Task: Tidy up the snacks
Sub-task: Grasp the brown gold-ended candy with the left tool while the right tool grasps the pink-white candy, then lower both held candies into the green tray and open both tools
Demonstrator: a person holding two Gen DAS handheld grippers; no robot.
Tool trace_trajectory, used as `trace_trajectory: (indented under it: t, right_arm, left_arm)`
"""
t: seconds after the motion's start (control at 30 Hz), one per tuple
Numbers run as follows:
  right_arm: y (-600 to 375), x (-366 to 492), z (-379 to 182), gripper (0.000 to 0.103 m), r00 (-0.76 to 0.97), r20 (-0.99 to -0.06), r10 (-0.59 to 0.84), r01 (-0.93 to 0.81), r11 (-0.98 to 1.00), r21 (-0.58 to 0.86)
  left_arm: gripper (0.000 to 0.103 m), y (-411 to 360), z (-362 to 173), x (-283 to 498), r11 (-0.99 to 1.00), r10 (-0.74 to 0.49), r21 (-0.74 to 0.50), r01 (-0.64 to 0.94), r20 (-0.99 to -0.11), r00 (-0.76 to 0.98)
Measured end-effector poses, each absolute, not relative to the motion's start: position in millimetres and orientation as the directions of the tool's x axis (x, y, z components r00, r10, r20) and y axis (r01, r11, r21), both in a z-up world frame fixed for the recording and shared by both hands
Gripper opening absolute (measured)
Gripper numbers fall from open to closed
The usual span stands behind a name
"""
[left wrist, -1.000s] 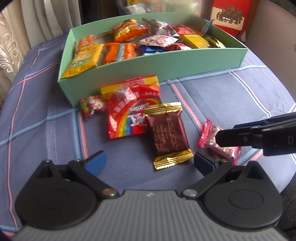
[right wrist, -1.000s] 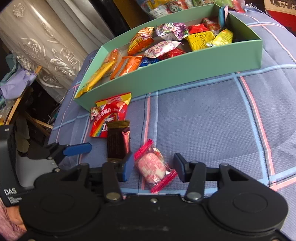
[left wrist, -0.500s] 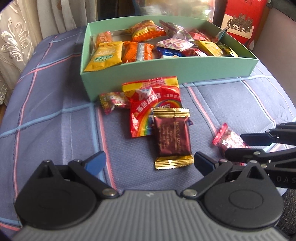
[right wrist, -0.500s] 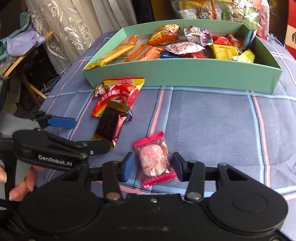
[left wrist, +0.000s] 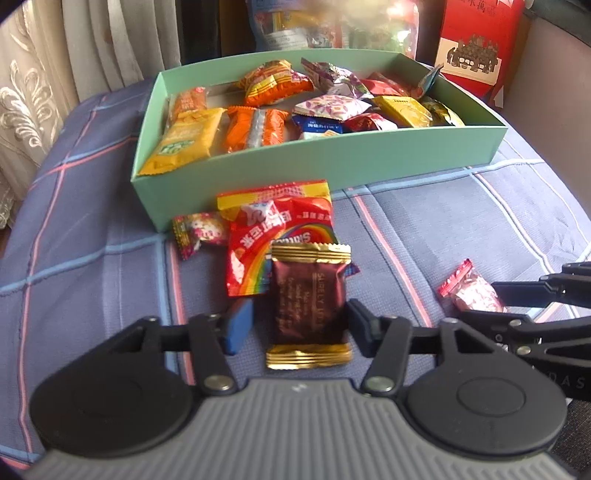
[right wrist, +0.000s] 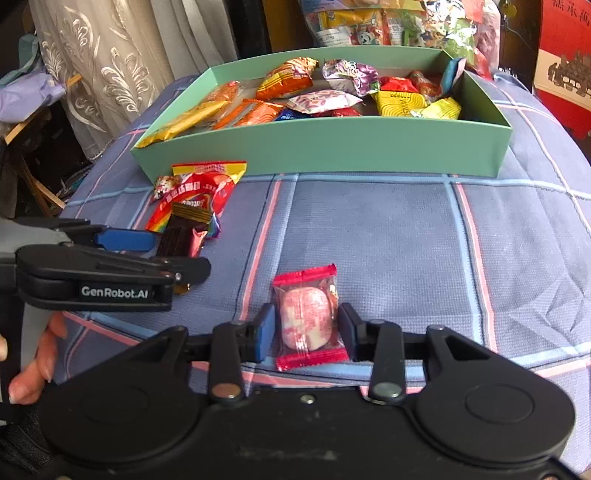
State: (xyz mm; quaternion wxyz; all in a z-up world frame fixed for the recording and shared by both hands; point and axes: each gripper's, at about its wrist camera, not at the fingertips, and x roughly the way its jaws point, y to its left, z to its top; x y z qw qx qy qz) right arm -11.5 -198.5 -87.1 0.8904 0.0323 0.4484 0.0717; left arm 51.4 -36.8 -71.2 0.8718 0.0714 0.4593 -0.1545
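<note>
Left gripper [left wrist: 299,319]: jaws closing around the maroon foil snack packet with gold crimped ends [left wrist: 309,302]. Right pad touches the packet's edge, left blue pad looks a sliver off, so not pressing yet. Packet lies flat on the blue plaid cloth [left wrist: 461,221], its top end overlapping the red rainbow-print candy bag with yellow top strip [left wrist: 273,229].

Right gripper [right wrist: 306,330]: jaws easing open slightly, pads against both sides of the small clear-wrapped pink-and-white candy with red crimped ends [right wrist: 306,319], so still gripping it. Candy rests on the cloth, well apart from the other loose items.

Loose on cloth, count 4: maroon packet, rainbow bag, pink candy, plus one small red-and-white patterned wrapped sweet [left wrist: 197,232] tucked at the rainbow bag's left edge, just in front of the box.

One shallow mint-green cardboard box [left wrist: 332,162] behind them, holding mixed wrappers: yellow, orange, purple, blue, red. Roughly a dozen; exact count unclear, they overlap.

A person's fingers [right wrist: 35,373] on the left gripper's handle in the right wrist view.

Red printed carton [left wrist: 476,44] and a clear bag of more snacks [right wrist: 388,22] beyond the box. Lace curtain [right wrist: 103,66] at left.
</note>
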Motion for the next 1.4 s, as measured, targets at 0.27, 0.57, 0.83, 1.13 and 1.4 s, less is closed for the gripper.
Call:
trace_trajectory:
  t: [0.27,0.57,0.83,1.13,1.4]
  right_arm:
    - [-214,-9,-77,0.031,0.593,-0.786,0.177,-0.045,0.981,0.187]
    - [-236,15,-33,0.031,0.663,-0.706,0.251,-0.006,0.944,0.33]
    - [-255,73,4,0.031,0.712,-0.645,0.277,0.031,0.905,0.424]
    - [-262,132,-6,0.031,0.685,-0.664,0.301,0.063,0.883,0.465]
    - [-263,155,-23,0.032,0.657,-0.684,0.317,0.077,0.874,0.479]
  left_arm:
    - [0.037,-16,-60,48,0.941,-0.255,-0.09,0.325,-0.822,0.51]
    - [0.037,-17,-6,68,0.925,-0.319,-0.112,0.363,-0.747,0.583]
    - [0.037,-40,23,141,0.928,-0.321,-0.109,0.358,-0.724,0.611]
    - [0.037,-57,19,192,0.93,-0.302,-0.093,0.357,-0.745,0.594]
    - [0.038,-64,0,207,0.924,-0.298,-0.089,0.371,-0.777,0.555]
